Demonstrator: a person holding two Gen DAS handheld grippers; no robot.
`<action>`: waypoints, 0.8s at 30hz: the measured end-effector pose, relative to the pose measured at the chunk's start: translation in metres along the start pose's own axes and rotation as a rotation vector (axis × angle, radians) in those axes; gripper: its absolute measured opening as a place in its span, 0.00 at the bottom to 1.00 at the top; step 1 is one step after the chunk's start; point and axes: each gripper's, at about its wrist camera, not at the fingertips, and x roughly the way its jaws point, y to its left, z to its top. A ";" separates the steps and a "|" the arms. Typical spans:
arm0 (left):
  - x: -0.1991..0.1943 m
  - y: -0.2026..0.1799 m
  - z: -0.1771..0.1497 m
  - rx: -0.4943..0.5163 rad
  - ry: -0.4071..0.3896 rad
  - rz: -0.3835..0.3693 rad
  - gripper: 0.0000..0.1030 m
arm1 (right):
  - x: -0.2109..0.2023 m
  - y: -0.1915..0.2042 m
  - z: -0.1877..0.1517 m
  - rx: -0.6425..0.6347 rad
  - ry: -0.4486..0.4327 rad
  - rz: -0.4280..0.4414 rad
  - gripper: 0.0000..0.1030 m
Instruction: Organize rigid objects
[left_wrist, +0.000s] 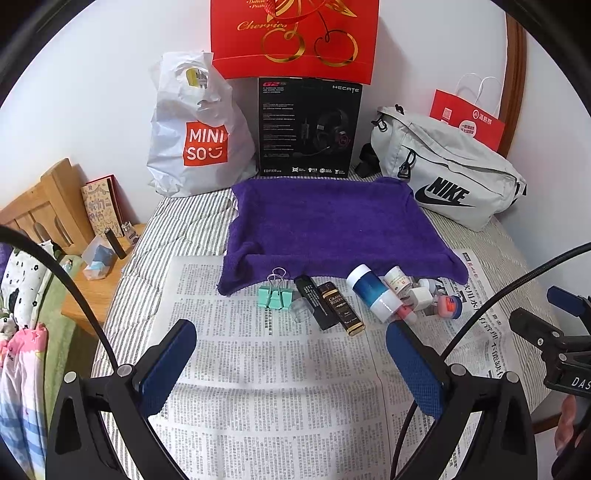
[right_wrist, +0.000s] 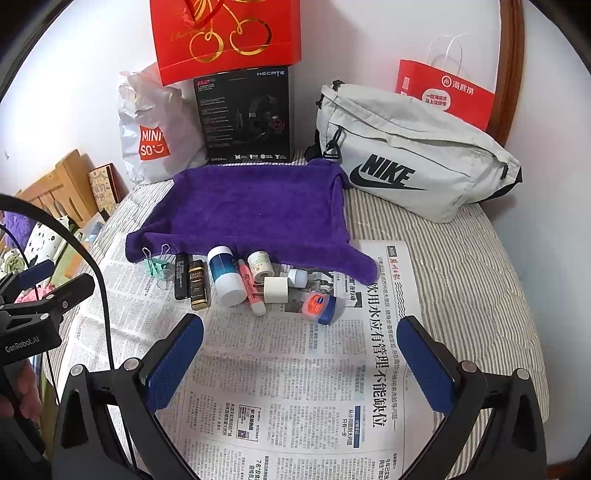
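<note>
The left gripper (left_wrist: 291, 360) and right gripper (right_wrist: 301, 356) are both hovering with blue-padded fingers spread wide, gripping nothing, above the printed newspaper (right_wrist: 295, 387). Ahead of the fingertips, a row of small rigid items is lying along the purple terry towel's (right_wrist: 255, 206) near edge: mint-green binder clips (left_wrist: 275, 297), a blue-and-white cylindrical bottle (right_wrist: 224, 275), and a white charger plug (right_wrist: 275, 290).

Fuzzy purple cloth towel (right_wrist: 255, 206), matt printed newspaper (right_wrist: 295, 387), glossy plastic blue bottle (right_wrist: 225, 275), textured blue jaws.
</note>
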 end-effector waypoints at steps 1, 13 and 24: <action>-0.001 0.000 -0.001 -0.001 -0.004 0.001 1.00 | -0.001 0.000 0.000 -0.002 -0.001 0.000 1.00; -0.007 0.000 -0.004 0.011 -0.046 0.011 1.00 | -0.004 0.004 -0.002 -0.013 -0.002 0.004 1.00; 0.002 0.004 0.000 -0.011 0.058 -0.008 1.00 | 0.000 0.004 -0.002 -0.012 0.008 0.010 1.00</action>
